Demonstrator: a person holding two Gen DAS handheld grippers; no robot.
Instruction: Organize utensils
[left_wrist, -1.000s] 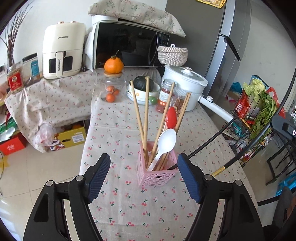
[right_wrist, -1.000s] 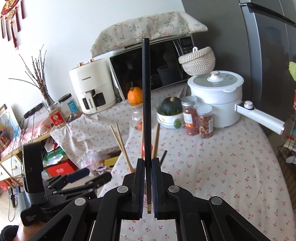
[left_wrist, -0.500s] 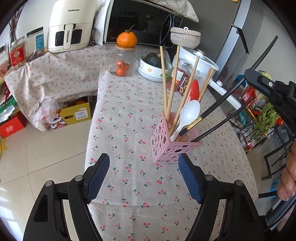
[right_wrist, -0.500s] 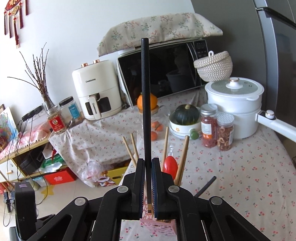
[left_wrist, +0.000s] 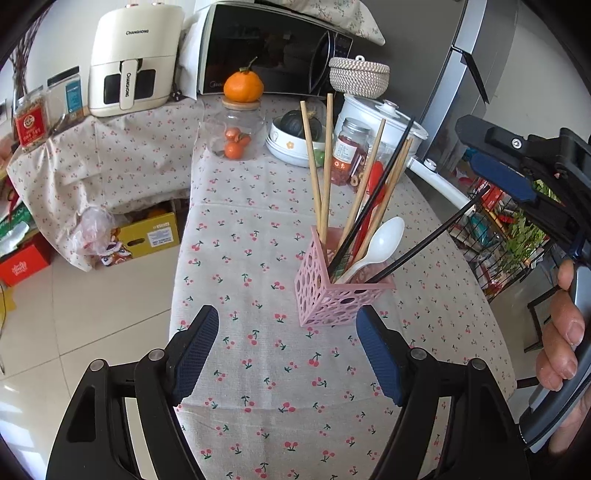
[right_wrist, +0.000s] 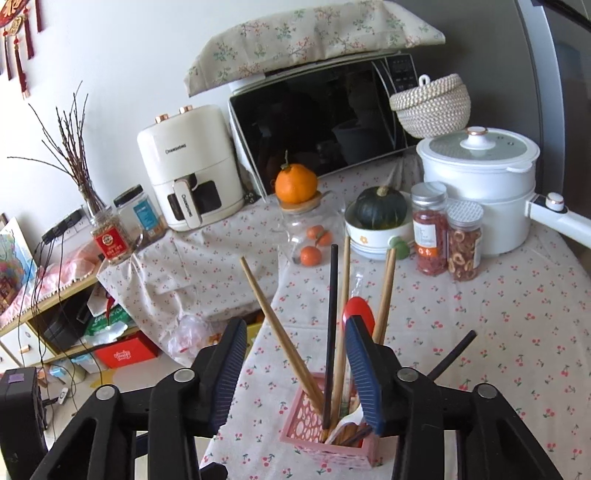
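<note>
A pink perforated holder (left_wrist: 332, 299) stands on the cherry-print tablecloth (left_wrist: 258, 369). It holds several wooden chopsticks (left_wrist: 314, 170), two black chopsticks (left_wrist: 373, 192), a white spoon (left_wrist: 380, 243) and a red spoon (left_wrist: 373, 177). My left gripper (left_wrist: 288, 350) is open and empty, just in front of the holder. My right gripper (right_wrist: 295, 373) is open and empty above the holder (right_wrist: 332, 439), with a black chopstick (right_wrist: 330, 332) standing free between its fingers. The right gripper also shows in the left wrist view (left_wrist: 517, 173), at the right.
At the table's far end stand a glass jar with an orange on top (left_wrist: 240, 122), a bowl with a squash (left_wrist: 291, 140), two spice jars (right_wrist: 447, 236), a white pot (right_wrist: 480, 184), a microwave (left_wrist: 266, 51) and an air fryer (left_wrist: 129, 62). A wire rack (left_wrist: 506, 236) stands right.
My right gripper has opened and let go of the black chopstick, which now stands in the holder. The left gripper has pulled back a little and stayed open.
</note>
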